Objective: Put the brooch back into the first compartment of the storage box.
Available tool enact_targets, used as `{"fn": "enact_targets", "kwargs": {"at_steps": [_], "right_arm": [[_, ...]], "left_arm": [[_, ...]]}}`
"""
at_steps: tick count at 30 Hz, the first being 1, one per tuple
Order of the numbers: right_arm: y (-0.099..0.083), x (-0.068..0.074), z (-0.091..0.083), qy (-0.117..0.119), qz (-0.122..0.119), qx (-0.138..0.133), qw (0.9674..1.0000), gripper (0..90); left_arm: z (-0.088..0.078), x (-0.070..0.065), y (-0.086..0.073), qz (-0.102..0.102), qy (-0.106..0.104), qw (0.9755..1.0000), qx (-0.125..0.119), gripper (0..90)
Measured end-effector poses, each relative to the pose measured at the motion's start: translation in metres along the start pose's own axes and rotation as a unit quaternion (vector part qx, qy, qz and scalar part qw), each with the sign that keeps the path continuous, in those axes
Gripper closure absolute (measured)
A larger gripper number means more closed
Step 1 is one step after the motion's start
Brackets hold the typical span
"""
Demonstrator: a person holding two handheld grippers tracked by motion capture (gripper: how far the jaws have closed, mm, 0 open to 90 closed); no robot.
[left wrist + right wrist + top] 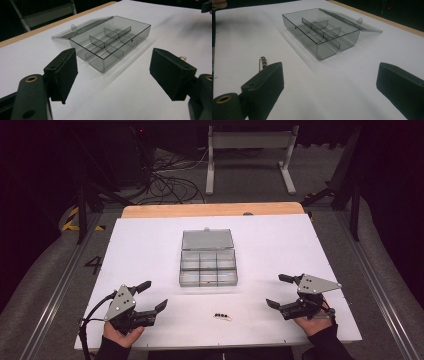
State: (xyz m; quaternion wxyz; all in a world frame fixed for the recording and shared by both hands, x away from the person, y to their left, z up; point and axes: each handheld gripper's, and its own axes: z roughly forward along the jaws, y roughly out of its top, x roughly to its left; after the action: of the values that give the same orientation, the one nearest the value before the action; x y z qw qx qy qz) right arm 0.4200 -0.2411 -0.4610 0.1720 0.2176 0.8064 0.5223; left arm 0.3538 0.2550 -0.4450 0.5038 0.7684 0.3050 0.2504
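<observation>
A clear grey plastic organiser box (208, 268) with several compartments sits mid-table, its lid (207, 239) laid open flat behind it. The same box (110, 42) (322, 35) looks empty from both gripper views. A small beaded piece on a thin wire (222, 315) lies on the white tabletop near the front edge, in front of the box; it also appears as the beaded piece (262, 62) beside the right gripper's jaw. My left gripper (152, 295) rests open at the front left. My right gripper (279, 290) rests open at the front right. Both hold nothing.
The white tabletop (150, 250) lies on a wooden board (210, 210) that shows along the far edge. Beyond the table are a white metal stand (250, 155) and loose cables (170, 180) on the floor.
</observation>
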Motion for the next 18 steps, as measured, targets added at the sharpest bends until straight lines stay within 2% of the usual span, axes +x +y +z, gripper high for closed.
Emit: {"fn": "enact_targets", "kwargs": {"at_steps": [7,10,11,15,18], "right_arm": [[0.0001,0.0011,0.0012,0.001,-0.004,0.002,1.0000,7.9],[0.0000,0.0012,0.0019,0.002,-0.004,0.002,1.0000,7.9],[0.0001,0.0012,0.0019,0.002,-0.004,0.002,1.0000,8.0],[-0.0001,0.0015,0.0019,0.003,-0.004,0.003,1.0000,8.0],[-0.0003,0.0012,0.0028,0.004,-0.002,0.007,1.0000,8.6]], "left_arm": [[-0.0009,0.0013,0.0012,-0.019,-0.010,0.9998,-0.005,22.3],[-0.0015,0.0019,0.0019,-0.011,-0.007,0.9999,-0.007,22.2],[-0.0013,0.0008,0.0018,-0.014,-0.007,0.9998,-0.007,22.2],[-0.0023,-0.0003,0.0034,0.000,0.001,1.0000,-0.003,22.1],[-0.0036,0.0000,0.0044,0.001,-0.001,1.0000,-0.004,22.1]]}}
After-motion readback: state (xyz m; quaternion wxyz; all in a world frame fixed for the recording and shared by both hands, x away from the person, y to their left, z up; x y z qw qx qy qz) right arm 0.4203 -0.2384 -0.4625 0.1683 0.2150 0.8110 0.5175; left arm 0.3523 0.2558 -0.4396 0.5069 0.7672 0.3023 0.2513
